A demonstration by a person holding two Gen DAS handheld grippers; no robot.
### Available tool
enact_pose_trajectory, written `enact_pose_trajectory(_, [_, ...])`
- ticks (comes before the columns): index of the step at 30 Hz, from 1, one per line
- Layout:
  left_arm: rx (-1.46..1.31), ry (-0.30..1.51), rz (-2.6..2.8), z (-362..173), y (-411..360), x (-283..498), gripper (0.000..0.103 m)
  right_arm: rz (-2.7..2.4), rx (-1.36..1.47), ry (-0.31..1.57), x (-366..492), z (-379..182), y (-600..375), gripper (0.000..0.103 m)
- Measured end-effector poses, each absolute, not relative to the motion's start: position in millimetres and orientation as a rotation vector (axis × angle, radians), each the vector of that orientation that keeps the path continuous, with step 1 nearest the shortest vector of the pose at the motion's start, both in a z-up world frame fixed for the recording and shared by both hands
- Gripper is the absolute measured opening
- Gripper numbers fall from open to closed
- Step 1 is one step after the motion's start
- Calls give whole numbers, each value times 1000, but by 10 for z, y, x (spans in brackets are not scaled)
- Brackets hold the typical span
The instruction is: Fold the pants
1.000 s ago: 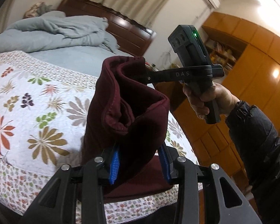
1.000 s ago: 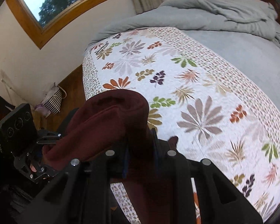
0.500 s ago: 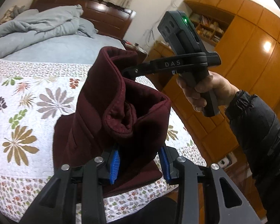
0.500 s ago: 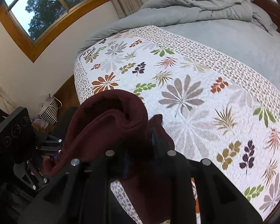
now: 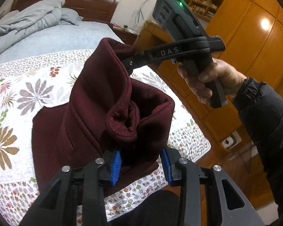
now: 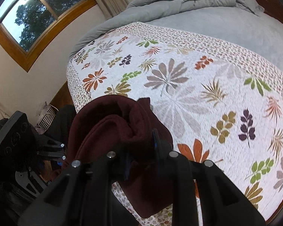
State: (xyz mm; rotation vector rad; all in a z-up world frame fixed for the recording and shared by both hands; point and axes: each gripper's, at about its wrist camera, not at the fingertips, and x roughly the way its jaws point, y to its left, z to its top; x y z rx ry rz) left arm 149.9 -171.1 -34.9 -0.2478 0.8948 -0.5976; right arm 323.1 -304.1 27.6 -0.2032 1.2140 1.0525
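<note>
Left wrist: floral quilt [image 5: 18, 86], wooden wardrobe [image 5: 254, 43], headboard [image 5: 81, 1]

Each camera sits just behind its own tongs, close on the maroon pants [image 5: 96, 116]. The left view faces rightward, toward the right gripper [image 5: 129, 66]; the right view faces leftward toward the left gripper [image 6: 61, 154]. Both share the floral quilt [image 6: 207, 86]
</note>
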Motion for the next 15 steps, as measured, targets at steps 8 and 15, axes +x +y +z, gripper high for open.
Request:
enact_pose_trajectory(8, [-192,958,-617,-623,-2051,1587,37,1011,-147,1241,3227,-46,-3372,20])
enact_pose_trajectory(15, [-135,1007,-625,-908,-2296,1670,37,997,-92,1265,3250,-351,-3641,20])
